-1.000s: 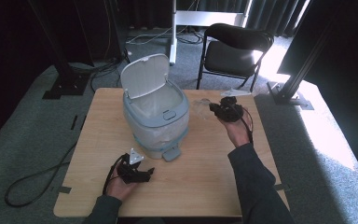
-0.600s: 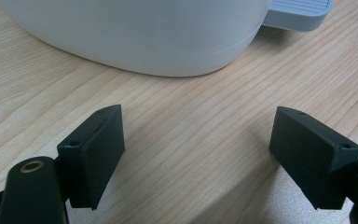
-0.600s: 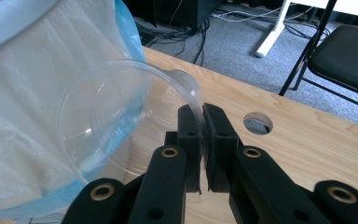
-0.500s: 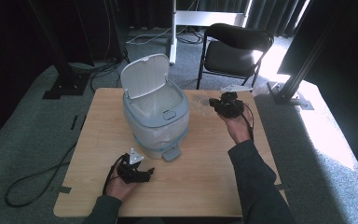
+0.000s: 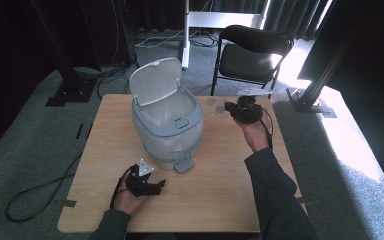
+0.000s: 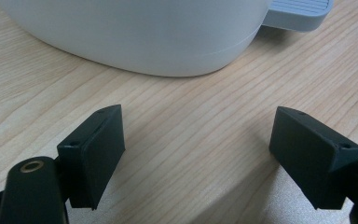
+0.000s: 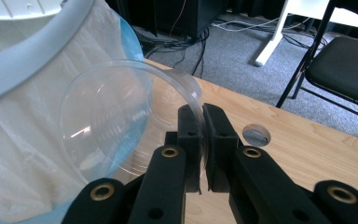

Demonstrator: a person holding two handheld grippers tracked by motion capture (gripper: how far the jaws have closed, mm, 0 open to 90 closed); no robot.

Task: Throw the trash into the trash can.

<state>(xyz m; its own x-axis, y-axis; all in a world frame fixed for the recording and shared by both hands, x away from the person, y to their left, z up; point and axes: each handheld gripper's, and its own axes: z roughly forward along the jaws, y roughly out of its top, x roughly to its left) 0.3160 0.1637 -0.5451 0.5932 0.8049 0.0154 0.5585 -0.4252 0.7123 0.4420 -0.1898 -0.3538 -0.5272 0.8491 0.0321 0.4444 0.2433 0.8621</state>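
Pick-up done: right gripper [image 7: 200, 140] pinched tight on the rim of a clear plastic cup [image 7: 121, 121], held above the table [image 5: 220, 200] just beside the open, bag-lined bin [image 5: 167, 125]. Left to do, by the look of it: carry over the bin mouth and let go. Left gripper [image 6: 196, 154] spread wide and empty, low over the wood near the bin's base.

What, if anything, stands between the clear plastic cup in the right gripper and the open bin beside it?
Nothing visible does. The right gripper pinches the rim of the clear plastic cup just beside the bin, whose lid stands tipped back, leaving the bag-lined mouth open.
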